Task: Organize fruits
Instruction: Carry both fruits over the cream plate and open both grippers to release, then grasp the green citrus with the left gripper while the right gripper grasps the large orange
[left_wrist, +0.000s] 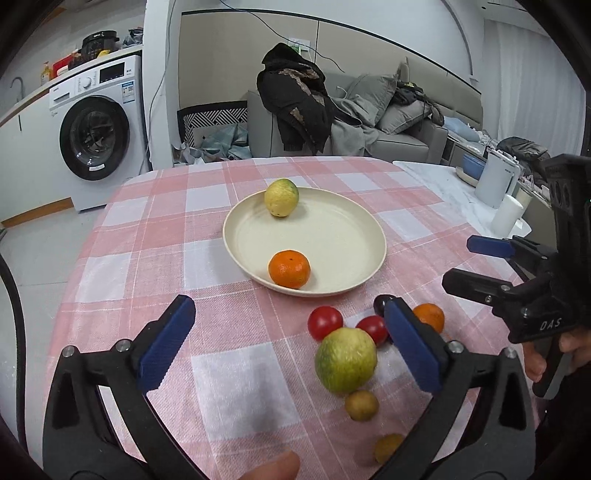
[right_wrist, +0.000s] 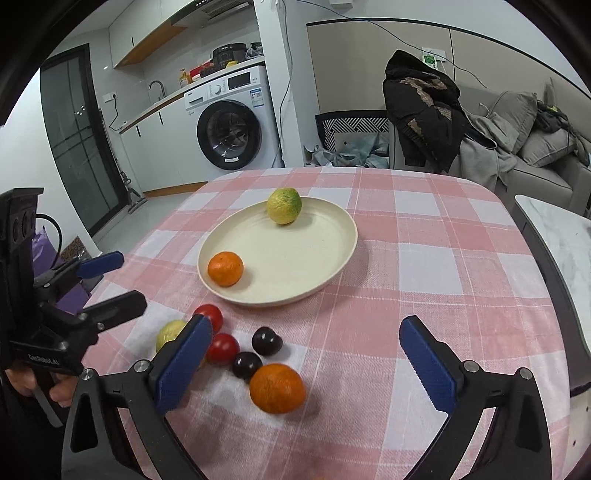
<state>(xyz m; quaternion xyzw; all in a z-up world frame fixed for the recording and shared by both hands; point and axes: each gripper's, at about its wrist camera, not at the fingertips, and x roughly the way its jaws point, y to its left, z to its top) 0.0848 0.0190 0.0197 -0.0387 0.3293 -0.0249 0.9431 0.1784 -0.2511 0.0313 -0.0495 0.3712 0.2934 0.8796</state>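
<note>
A: What are the grippers holding?
B: Nothing. The left gripper (left_wrist: 290, 345) and the right gripper (right_wrist: 306, 360) both gape wide over the checked tablecloth (left_wrist: 155, 236).
A: And the fruit?
B: A mandarin (left_wrist: 289, 268) and a yellow-green citrus (left_wrist: 281, 197) sit apart on the cream plate (left_wrist: 332, 236); tomatoes (right_wrist: 221, 349), dark plums (right_wrist: 266, 340) and an orange (right_wrist: 277, 387) cluster just beside it.

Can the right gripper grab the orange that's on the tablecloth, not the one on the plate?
Probably yes. The right gripper is open and empty, and the orange lies on the cloth between its fingers, nothing covering it. Only a dark plum touching it might get nudged.
</note>
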